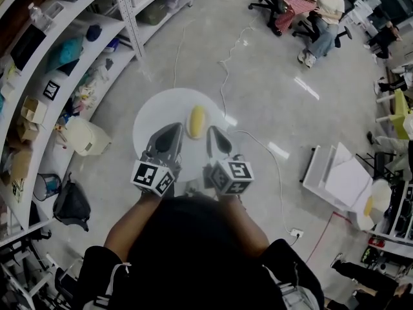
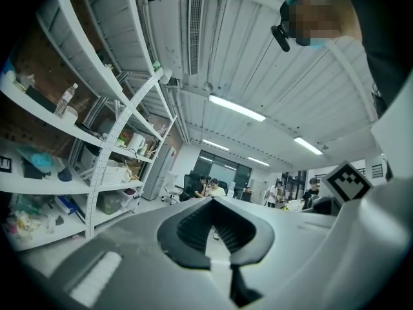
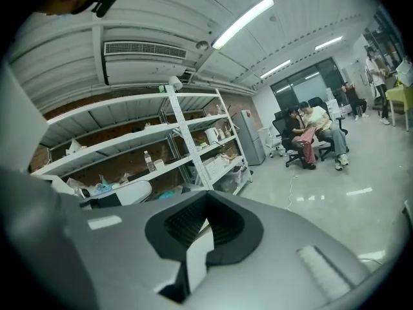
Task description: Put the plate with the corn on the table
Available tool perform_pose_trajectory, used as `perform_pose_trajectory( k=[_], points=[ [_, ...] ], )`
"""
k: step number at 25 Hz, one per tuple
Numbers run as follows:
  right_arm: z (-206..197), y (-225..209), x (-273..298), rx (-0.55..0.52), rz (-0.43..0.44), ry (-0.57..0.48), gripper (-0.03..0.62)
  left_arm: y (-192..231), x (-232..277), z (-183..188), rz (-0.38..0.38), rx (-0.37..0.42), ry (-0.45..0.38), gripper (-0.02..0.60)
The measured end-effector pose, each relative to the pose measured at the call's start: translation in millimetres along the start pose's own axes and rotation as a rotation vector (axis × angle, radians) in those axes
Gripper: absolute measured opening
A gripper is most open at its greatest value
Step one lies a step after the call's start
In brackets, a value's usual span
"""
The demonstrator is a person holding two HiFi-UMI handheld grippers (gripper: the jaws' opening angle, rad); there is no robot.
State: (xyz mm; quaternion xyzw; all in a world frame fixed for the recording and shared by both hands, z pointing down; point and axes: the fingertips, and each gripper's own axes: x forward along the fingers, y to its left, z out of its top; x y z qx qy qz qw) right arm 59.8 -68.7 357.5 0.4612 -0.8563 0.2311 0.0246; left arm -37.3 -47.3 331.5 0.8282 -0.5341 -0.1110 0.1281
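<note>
Where the plate is: the round white plate [image 1: 153, 118] is hanging in the air in front of the person, above the glossy grey floor [image 1: 271, 89], and is touching no surface.
Corn: the yellow cob of corn [image 1: 197, 121] is lying on the plate, toward its right half, just beyond the two tools' tips.
Left tool: the grey two-jaw left gripper [image 1: 173, 133] is biting the plate's near rim from the person's side; in the left gripper view its dark jaws are pressing together on a thin white edge.
Right tool: the grey two-jaw right gripper [image 1: 213, 134] is clamping the same near rim just right of the left one; in the right gripper view its jaws are squeezing a white strip of the plate.
Marker cubes: the black-and-white square-marked cubes [image 1: 153, 176] are riding on the grippers, close to the person's hands.
Surroundings: the white metal shelving rack [image 1: 126, 18] is standing along the left, a white cable [image 1: 226, 70] is trailing across the floor, and seated people [image 1: 310, 8] are sitting far off at the upper right.
</note>
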Motion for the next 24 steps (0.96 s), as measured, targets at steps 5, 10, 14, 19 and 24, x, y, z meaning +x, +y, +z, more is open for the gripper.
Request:
perform_pose_trajectory(
  k=[5, 10, 14, 19, 24],
  points=[
    [-4.8, 5.0, -0.7, -0.006, 0.01, 0.0, 0.008, 0.8, -3.1, -0.4, -0.003, -0.005, -0.001, 0.0],
    [-5.4, 3.8, -2.3, -0.002, 0.01, -0.004, 0.008, 0.3, -3.1, -2.1, -0.002, -0.004, 0.002, 0.0],
    [-5.2, 5.0, -1.8, -0.01, 0.011, -0.001, 0.008, 1.3, -3.2, -0.8, -0.001, -0.005, 0.0, 0.0],
    [-7.1, 8.4, 0.8, -0.015, 0.023, 0.002, 0.008, 3.6, -2.5, -1.0, -0.002, -0.007, 0.002, 0.0],
    [-7.7, 11.9, 1.6, -0.025, 0.033, 0.002, 0.008, 5.3, -3.1, -1.2, 0.0, -0.01, 0.003, 0.0]
  ],
)
